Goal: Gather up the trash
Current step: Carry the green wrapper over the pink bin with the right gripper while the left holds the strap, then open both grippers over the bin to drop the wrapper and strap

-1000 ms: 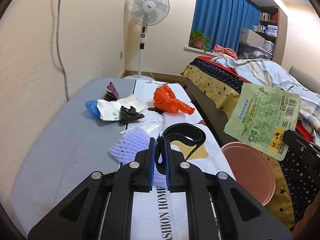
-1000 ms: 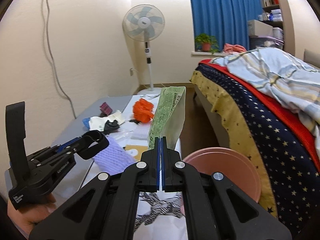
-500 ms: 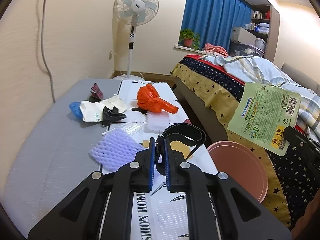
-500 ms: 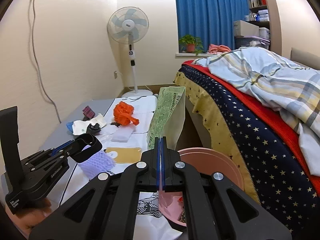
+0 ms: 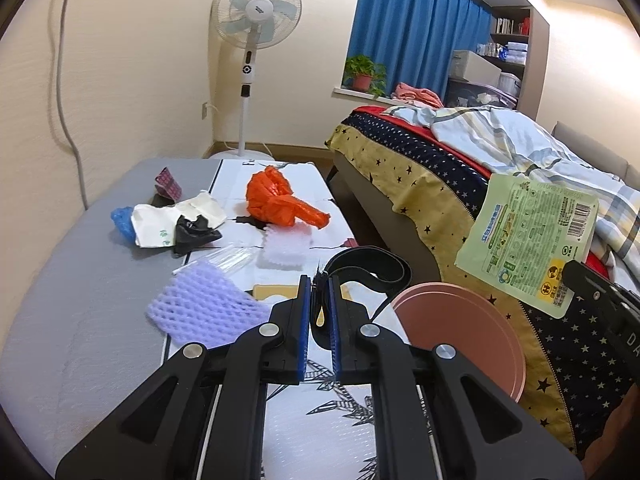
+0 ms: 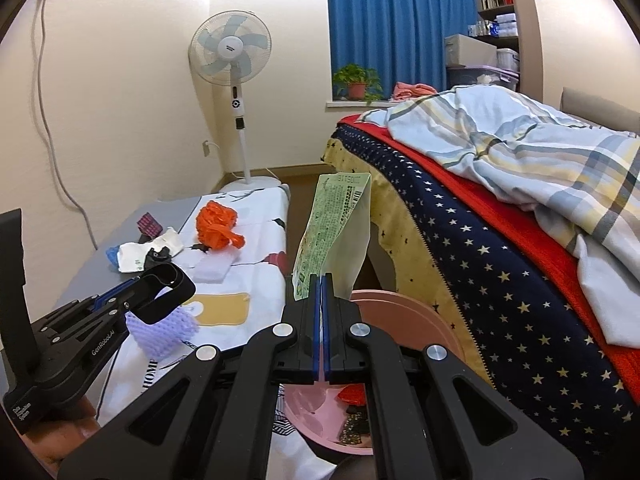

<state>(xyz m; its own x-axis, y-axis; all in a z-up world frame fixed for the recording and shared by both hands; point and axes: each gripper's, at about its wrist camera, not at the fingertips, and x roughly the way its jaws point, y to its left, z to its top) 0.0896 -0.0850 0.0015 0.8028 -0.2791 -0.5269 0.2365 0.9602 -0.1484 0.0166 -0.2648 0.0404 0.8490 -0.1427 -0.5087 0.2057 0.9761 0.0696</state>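
My left gripper [image 5: 319,282] is shut on a black strap [image 5: 370,262] that loops out ahead of its tips, above the white table [image 5: 320,404]. My right gripper [image 6: 321,279] is shut on the lower corner of a green printed packet [image 6: 334,224], which stands up over the rim of a pink bin [image 6: 404,314] between table and bed. In the left wrist view, the packet [image 5: 528,240] hangs at the right above the bin [image 5: 460,332]. Loose trash on the table: an orange plastic bag [image 5: 276,200], a purple foam net [image 5: 200,308], a white foam net [image 5: 286,246], a white paper bag [image 5: 160,220], a black bag [image 5: 194,232].
A bed [image 6: 500,216] with a star-patterned cover runs along the right, close to the bin. A standing fan [image 5: 256,12] is at the far wall. A grey mat [image 5: 80,300] covers the table's left side. Scraps lie inside the bin [image 6: 352,396].
Both grippers have shifted right, away from the table's trash, each still gripping its load. The packet now sits over the bin, whose inside has come into the right wrist view.
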